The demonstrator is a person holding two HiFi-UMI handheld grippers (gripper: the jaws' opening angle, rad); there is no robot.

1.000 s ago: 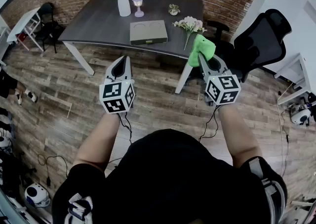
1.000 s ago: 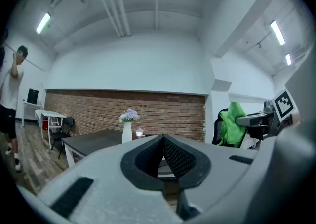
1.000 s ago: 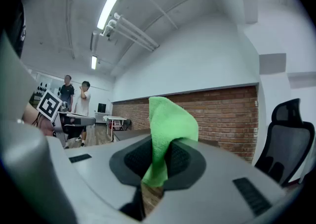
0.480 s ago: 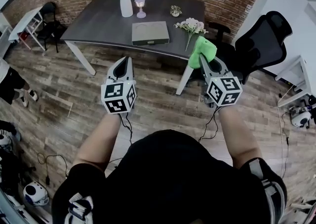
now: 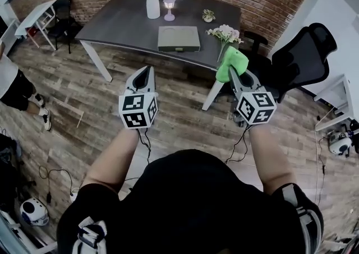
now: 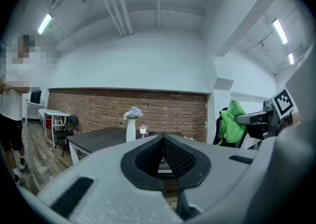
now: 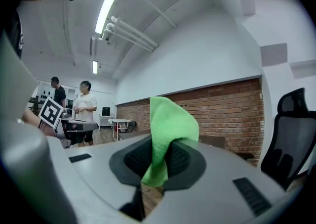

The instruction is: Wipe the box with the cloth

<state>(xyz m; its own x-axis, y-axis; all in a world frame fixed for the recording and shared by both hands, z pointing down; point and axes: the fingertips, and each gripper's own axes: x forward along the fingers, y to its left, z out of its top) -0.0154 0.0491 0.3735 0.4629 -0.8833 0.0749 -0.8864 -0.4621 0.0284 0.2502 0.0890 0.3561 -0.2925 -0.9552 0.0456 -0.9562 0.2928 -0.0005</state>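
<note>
A flat grey-green box (image 5: 178, 38) lies on the dark table (image 5: 118, 23) ahead of me. My right gripper (image 5: 233, 71) is shut on a bright green cloth (image 5: 232, 62), which sticks up from between its jaws (image 7: 170, 124). It hangs in the air off the table's near right corner. My left gripper (image 5: 145, 74) is shut with nothing in it, held over the wooden floor short of the table; its jaws meet in the left gripper view (image 6: 163, 141).
On the table stand a white vase of flowers (image 5: 153, 0), a small lamp (image 5: 169, 7), a small plant (image 5: 208, 15) and a loose bouquet (image 5: 225, 34). A black office chair (image 5: 300, 62) is at right. People stand at left (image 5: 14, 87). Cables cross the floor.
I have stepped closer to the table, so the table and box sit slightly lower and more to the right in the head view. Both grippers keep their pose; the cloth stays clamped.
</note>
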